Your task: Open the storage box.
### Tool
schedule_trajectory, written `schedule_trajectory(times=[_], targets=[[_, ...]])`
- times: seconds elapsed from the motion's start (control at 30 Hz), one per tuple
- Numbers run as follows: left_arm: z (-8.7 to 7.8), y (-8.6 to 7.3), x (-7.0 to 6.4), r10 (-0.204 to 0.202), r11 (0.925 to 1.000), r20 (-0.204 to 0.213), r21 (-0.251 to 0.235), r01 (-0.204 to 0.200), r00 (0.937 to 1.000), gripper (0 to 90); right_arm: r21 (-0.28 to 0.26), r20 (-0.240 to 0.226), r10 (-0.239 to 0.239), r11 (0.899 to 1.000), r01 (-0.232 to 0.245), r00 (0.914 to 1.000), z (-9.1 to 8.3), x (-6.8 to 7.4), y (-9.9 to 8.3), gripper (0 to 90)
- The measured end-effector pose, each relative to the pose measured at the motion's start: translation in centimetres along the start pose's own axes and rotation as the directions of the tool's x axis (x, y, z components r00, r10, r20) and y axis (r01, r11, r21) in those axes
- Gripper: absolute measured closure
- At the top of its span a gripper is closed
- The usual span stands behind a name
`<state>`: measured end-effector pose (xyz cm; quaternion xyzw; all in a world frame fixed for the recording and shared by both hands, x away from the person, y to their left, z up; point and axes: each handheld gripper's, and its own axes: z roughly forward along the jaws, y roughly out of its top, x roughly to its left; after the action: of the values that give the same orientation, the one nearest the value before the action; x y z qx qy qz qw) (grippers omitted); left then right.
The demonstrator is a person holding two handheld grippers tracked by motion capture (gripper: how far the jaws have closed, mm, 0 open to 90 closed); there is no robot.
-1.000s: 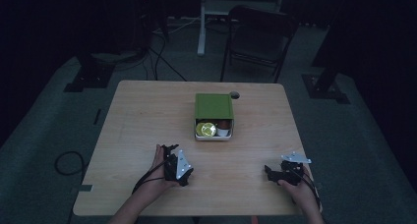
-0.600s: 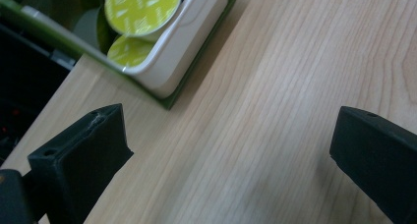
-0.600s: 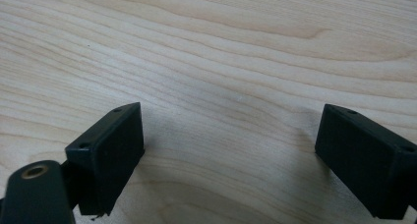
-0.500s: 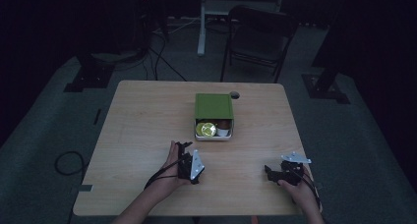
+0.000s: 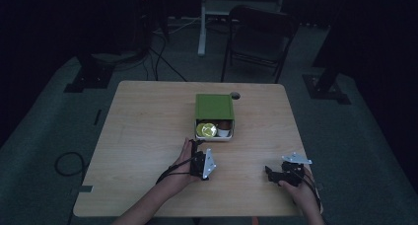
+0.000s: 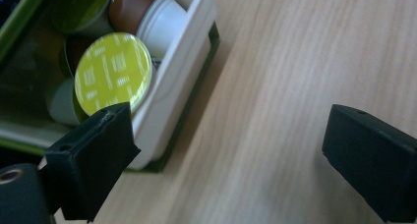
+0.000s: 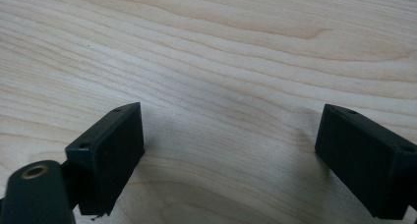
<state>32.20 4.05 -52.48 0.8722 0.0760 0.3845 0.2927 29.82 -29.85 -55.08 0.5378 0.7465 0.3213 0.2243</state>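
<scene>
A green box (image 5: 214, 106) stands at the table's middle, and its white drawer tray (image 5: 217, 137) is slid out toward me. In the tray lie coffee capsules: one with a yellow-green lid (image 6: 113, 71), a brown one (image 6: 130, 5) and a white one (image 6: 164, 22). My left gripper (image 5: 196, 147) is open just in front of the tray, jaws pointing at it. In the left gripper view my left gripper (image 6: 228, 135) has one jaw by the tray's rim (image 6: 177, 86) and holds nothing. My right gripper (image 5: 270, 172) rests open near the front right; in the right gripper view it (image 7: 228, 130) spans bare wood.
The wooden table (image 5: 148, 126) has a small round hole (image 5: 235, 95) behind the box. A dark chair (image 5: 259, 32) stands beyond the far edge. A cable loop (image 5: 66, 161) lies on the floor at the left.
My left gripper has moved right and forward, up to the tray of the green box. The right gripper has stayed where it was.
</scene>
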Motion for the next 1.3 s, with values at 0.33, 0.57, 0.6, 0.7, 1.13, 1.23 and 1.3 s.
schedule_trajectory(times=[0.33, 0.57, 0.6, 0.7, 1.13, 1.23, 1.3], targets=[[1.5, 1.4, 0.3, 0.083, 0.9955, -0.046, -0.043, -0.085, 0.9955, 19.4, 0.000, 0.000, 0.001, 1.000, -0.001, 1.0000, 0.0, 0.0, 0.0, 10.7], [2.1, 2.1, 0.4, 0.116, 0.9900, -0.072, -0.073, -0.121, 0.9907, 34.1, 0.000, 0.000, 0.001, 1.000, -0.001, 1.0000, 0.0, 0.0, 0.0, 10.7], [2.2, 2.1, 0.3, 0.141, 0.9872, -0.080, -0.063, -0.147, 0.9867, 34.3, 0.000, 0.000, 0.001, 1.000, -0.001, 1.0000, 0.0, 0.0, 0.0, 10.7], [2.7, 2.4, 0.1, 0.171, 0.9833, -0.087, -0.046, -0.176, 0.9814, 37.4, -0.001, 0.000, 0.001, 1.000, -0.001, 1.0000, 0.0, 0.0, 0.0, 10.7], [4.3, 3.0, -0.4, 0.324, 0.9446, -0.169, 0.004, -0.328, 0.9307, 45.5, -0.001, 0.000, 0.000, 1.000, 0.000, 1.0000, 0.0, 0.0, 0.0, 10.7], [4.6, 3.0, -0.4, 0.339, 0.9396, -0.170, 0.013, -0.342, 0.9252, 48.3, -0.001, 0.000, 0.000, 1.000, 0.000, 1.0000, 0.0, 0.0, 0.0, 10.7], [4.9, 2.9, -0.5, 0.350, 0.9356, -0.164, 0.011, -0.353, 0.9224, 51.5, -0.001, 0.000, 0.001, 1.000, -0.001, 1.0000, 0.0, 0.0, 0.0, 10.7]])
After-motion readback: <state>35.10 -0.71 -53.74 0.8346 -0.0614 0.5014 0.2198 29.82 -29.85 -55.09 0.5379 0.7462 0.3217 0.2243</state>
